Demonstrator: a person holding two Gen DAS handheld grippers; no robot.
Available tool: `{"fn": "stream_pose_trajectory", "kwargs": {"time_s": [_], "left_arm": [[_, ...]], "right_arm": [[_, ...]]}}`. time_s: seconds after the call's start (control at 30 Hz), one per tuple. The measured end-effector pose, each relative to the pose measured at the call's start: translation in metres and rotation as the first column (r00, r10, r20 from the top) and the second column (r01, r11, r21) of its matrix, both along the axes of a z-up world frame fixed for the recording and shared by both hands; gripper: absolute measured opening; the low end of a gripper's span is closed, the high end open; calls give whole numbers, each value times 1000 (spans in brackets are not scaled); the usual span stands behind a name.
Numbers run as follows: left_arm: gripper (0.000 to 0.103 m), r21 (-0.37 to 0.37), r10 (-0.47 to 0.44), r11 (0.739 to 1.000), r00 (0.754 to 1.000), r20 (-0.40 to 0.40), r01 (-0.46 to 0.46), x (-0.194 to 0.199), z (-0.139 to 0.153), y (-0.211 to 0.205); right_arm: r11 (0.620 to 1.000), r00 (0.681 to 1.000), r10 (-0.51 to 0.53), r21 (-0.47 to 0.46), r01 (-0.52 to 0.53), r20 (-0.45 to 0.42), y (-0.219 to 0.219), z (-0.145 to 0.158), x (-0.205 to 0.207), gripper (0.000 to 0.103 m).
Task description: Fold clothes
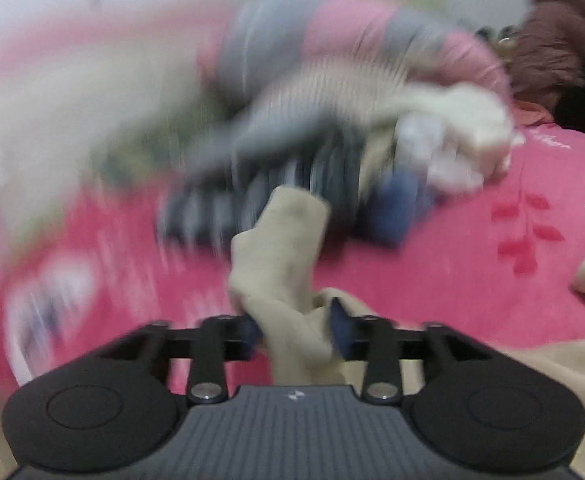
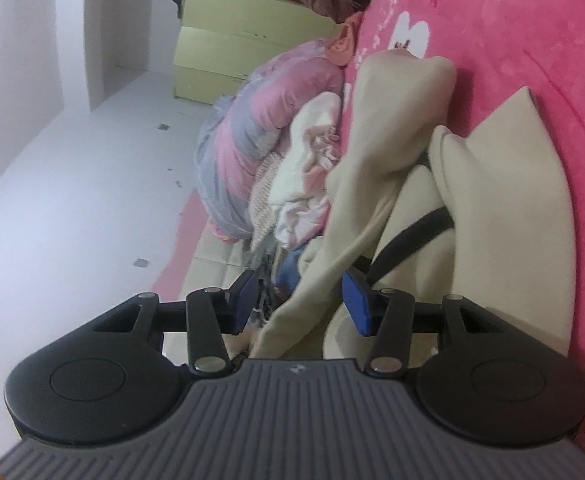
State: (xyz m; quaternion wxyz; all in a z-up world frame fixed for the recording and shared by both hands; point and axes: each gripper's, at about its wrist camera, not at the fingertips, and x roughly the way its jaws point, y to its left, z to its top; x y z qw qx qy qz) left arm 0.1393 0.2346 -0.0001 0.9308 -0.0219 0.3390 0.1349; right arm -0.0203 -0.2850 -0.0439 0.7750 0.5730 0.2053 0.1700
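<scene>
My left gripper (image 1: 294, 330) has a bunched fold of the beige garment (image 1: 280, 264) standing up between its fingers (image 1: 338, 330). The cloth fills the gap and the pads look to touch it on both sides, but the view is smeared, so I can't tell if it's really pinched or just lying there. My right gripper (image 2: 300, 304) is released, fingers (image 2: 356, 304) apart; a beige edge runs between them without either pad pressing on it.

The garment (image 2: 392, 128) lies on the pink bed cover (image 2: 532, 60), partly flat, partly heaped in loose ridges, with a dark strap or band (image 2: 412, 236) showing in a fold near my right fingers.

Handling, my guess: light, soft and limp, with no stiffness, so it will sag and drag wherever it isn't held. It looks smooth, maybe a bit slippery, so a thin single layer could slide out. Better to grab at an edge or corner, both hands well apart, not a mid-cloth bunch like the left has now. Nothing fragile.

Around it: a pile of other clothes (image 1: 312, 152) just beyond the garment, striped grey, white and blue pieces, and behind that a pink-grey bundle (image 2: 248, 128). A brown fuzzy thing (image 1: 552, 48) sits far off at the bed's end. Yellowish boxes (image 2: 232, 40) stand against the wall, off the bed.

In the way: the pile sits close to the beige cloth, touching it on one side as far as I can tell, so spreading it flat risks snagging those pieces. The clear cover is on the side away from the pile.
</scene>
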Motion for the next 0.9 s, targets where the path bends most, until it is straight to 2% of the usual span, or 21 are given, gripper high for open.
{"fn": "stream_pose_trajectory", "kwargs": {"time_s": [0.07, 0.1, 0.17, 0.27, 0.33, 0.4, 0.47, 0.53, 0.57, 0.67, 0.77, 0.83, 0.9], "left_arm": [[60, -108, 44, 993, 999, 7, -43, -9, -5, 13], [63, -130, 68, 989, 997, 21, -64, -15, -3, 16], [78, -151, 116, 983, 992, 54, -107, -27, 2, 22], [85, -188, 167, 972, 978, 123, -142, -42, 7, 25], [87, -218, 209, 961, 964, 167, -170, -56, 16, 28], [88, -246, 265, 946, 941, 211, -211, -63, 23, 33], [89, -276, 326, 927, 912, 250, -256, -75, 28, 36], [89, -309, 381, 905, 882, 277, -293, -87, 30, 38], [89, -322, 386, 901, 877, 287, -292, -91, 30, 38], [89, -304, 298, 930, 906, 299, -206, -98, 26, 24], [89, -248, 174, 964, 935, 308, -98, -101, 20, -4], [89, -223, 85, 975, 946, 314, -13, -101, 14, -26], [89, -197, -6, 978, 948, 317, 72, -102, 9, -49]], "right_arm": [[998, 1000, 0, -55, 0, -1, 2, 7, -1, 48], [996, 1000, 1, -90, -1, 1, 4, 11, -1, 50], [987, 1000, 4, -159, -3, 5, 8, 20, -1, 53], [961, 999, 32, -277, -23, 25, 20, 36, 4, 54], [908, 995, 82, -415, -53, 52, 38, 53, 9, 59], [839, 987, 153, -535, -100, 56, 57, 68, 15, 66], [789, 982, 189, -599, -137, 24, 75, 75, 23, 69], [769, 979, 201, -617, -165, -10, 87, 76, 32, 69], [769, 978, 207, -615, -176, -22, 91, 75, 36, 69], [740, 971, 236, -642, -201, -32, 104, 78, 41, 69], [784, 954, 295, -557, -275, -56, 106, 78, 47, 69], [832, 934, 347, -432, -349, -86, 108, 70, 56, 69], [823, 924, 360, -423, -378, -126, 119, 64, 65, 69]]}}
